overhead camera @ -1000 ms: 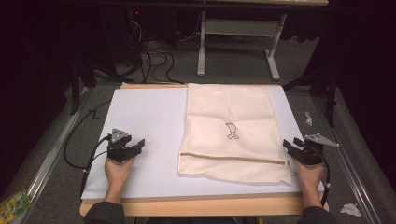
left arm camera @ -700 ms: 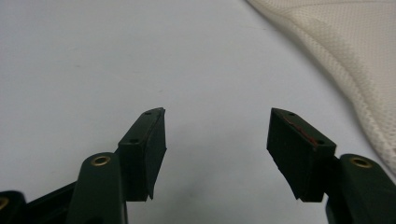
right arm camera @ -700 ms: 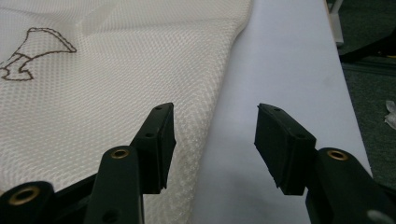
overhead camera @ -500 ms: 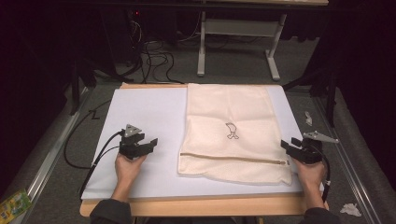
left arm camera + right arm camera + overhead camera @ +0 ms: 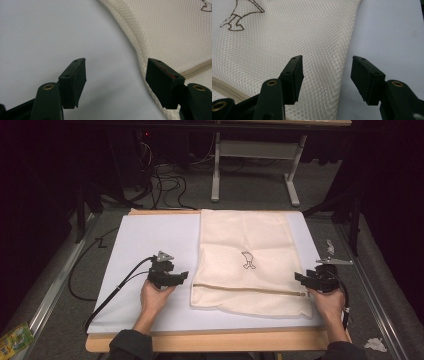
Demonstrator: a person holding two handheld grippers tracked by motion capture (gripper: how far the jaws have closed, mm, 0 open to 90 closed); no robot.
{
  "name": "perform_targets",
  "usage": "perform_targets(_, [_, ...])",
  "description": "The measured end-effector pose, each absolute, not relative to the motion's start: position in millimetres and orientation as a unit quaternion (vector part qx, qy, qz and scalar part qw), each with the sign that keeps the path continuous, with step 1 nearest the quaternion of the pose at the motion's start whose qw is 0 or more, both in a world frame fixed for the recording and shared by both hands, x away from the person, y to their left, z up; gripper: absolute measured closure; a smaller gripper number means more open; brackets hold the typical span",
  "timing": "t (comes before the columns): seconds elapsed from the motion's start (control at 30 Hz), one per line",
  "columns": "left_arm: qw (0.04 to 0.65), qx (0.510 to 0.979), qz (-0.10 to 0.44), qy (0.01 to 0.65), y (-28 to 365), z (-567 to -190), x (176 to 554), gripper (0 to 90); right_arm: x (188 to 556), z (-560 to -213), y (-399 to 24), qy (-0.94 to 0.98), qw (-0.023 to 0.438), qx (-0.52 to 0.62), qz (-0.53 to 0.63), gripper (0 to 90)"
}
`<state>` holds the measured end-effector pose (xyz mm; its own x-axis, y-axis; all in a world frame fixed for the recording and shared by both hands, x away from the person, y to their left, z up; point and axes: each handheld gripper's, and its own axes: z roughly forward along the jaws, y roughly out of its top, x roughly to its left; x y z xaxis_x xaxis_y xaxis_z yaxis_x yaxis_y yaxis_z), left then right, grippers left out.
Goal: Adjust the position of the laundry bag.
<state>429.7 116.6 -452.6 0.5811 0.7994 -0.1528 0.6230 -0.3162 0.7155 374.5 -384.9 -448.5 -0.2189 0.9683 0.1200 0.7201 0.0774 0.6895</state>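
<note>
The left gripper point(image 5: 181, 277) stands released, its jaws having just been opening with nothing between them; in the left gripper view its two black pads point(image 5: 75, 82) frame bare white table cover point(image 5: 50, 37), with the bound left edge of the cream mesh laundry bag point(image 5: 175, 32) running just beside the pad on the bag's side. Compared with a second ago, this hand has slid across the cover towards the bag, so the gripper now sits near the bag's lower left corner, close to where the zip point(image 5: 245, 288) begins. The right gripper point(image 5: 301, 278) is also released, its jaws likewise having just been opening and empty; it has hardly shifted and hovers at the bag's opposite edge, by the zip's far end. In the right gripper view one pad point(image 5: 293, 80) hangs over the mesh and the other over the white cover point(image 5: 392, 32), so the bag's right edge runs between them. The bag point(image 5: 247, 260) lies flat between the two grippers, its small embroidered figure point(image 5: 248, 260) facing up. Both tools now look placed to pinch opposite edges of the bag, most likely to lift or fold it; neither grips yet.
</note>
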Motion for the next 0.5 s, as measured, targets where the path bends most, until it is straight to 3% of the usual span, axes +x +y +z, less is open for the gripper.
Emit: perform_targets(0.5, [0.367, 0.816, 0.062, 0.442, 78.7, -457.3, 443.4, 30.1, 390.2, -447.5, -372.6, 0.721, 0.169, 0.605, 0.292, 40.7])
